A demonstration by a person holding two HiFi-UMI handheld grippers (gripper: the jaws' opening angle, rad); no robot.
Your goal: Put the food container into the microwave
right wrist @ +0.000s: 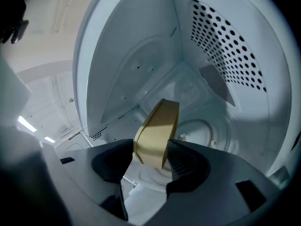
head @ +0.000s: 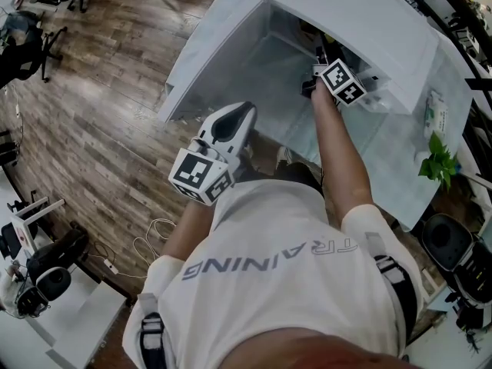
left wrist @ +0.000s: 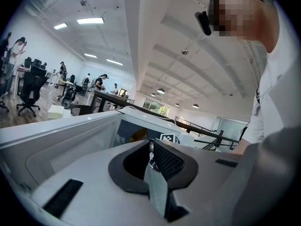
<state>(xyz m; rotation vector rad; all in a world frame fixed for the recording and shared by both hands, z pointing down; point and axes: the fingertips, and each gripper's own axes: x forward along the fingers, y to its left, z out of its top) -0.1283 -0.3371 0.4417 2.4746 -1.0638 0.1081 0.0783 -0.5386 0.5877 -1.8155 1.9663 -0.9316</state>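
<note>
Right gripper view: food container (right wrist: 157,133) between microwave walls (right wrist: 134,55).

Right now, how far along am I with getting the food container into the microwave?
Done: the microwave door stands open and the right gripper is inside the cavity. In hand: the food container, tilted, gripped between its jaws over the turntable. Left: set it down, release, withdraw. The left gripper is shut and empty.

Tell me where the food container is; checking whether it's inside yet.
Right gripper view, centre: the food container is clamped in the right gripper, already inside the microwave cavity.
</note>
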